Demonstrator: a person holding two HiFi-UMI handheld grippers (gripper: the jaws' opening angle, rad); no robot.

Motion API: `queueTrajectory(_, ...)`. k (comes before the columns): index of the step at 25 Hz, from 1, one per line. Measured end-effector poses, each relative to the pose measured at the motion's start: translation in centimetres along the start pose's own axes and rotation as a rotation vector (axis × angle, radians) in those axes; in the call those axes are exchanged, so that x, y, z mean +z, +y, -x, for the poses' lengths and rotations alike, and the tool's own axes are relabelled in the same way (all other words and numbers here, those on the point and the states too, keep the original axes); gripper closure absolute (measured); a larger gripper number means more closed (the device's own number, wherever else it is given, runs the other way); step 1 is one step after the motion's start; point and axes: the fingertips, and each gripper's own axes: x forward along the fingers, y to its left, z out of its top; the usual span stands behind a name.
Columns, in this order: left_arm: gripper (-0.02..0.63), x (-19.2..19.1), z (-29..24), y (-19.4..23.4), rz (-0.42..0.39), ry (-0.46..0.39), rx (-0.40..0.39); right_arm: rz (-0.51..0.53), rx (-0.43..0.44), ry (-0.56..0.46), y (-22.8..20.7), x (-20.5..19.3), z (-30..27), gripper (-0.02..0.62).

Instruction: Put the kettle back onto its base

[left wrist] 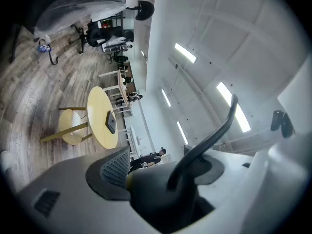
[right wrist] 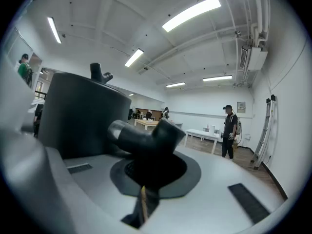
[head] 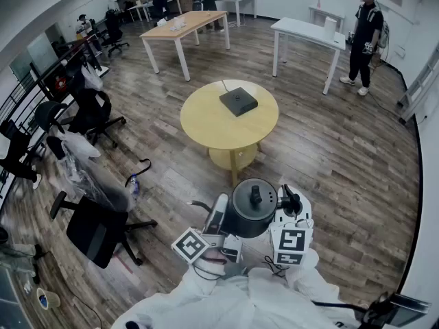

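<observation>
"Close before your chest, well above the floor, hangs the kettle point(head: 251, 212): black, upright, lid knob uppermost. Why do you carry it with both tools?"

"Each does its own work. Your right gripper point(right wrist: 148, 172) is pressed together on the handle point(right wrist: 146, 138), so it bears the weight where a kettle is meant to be lifted. Your left gripper point(left wrist: 168, 174) is rolled onto its side and spread wide, with the dark body between its jaws. Its pads appear to bear on that body, most likely to stop the vessel swinging about the handle."

"And where must you take it?"

"To the base point(head: 239, 101), the flat black square lying a little past the middle of the round table point(head: 206, 125), its cord running off the far edge. Kettle and base are well apart, with wooden floor between you and the table, so the carrying step is judged barely begun. You hold the kettle level, presumably because such a base receives it only from straight above."

"What else lies round about?"

"Office chairs point(head: 96, 228) stand to your left. A person point(head: 362, 36) stands beside the white table point(head: 309, 31) at the far right. Neither lies between you and the round table."
</observation>
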Motion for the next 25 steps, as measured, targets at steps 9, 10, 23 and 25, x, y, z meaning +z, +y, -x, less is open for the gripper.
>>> queueTrajectory(9,0.262,2.4,-5.4,1.9,0.005,0.002,-0.018,0.008,-0.005,-0.005,-0.9,0.5,-6.1,0.572)
queueTrajectory(10,0.262,2.8,-6.0,2.1,0.005,0.003,-0.021,0.009,-0.006,-0.005,-1.0,0.7,-6.8,0.572)
queueTrajectory(23,0.262,8.4,-15.9,5.8,0.041,0.032,-0.016,0.007,-0.026,0.023,-1.7,1.9,-18.3,0.572)
queueTrajectory(25,0.262,9.6,-17.8,6.3,0.029,0.038,-0.033,0.011,-0.034,0.015,-1.9,2.5,-20.3,0.572)
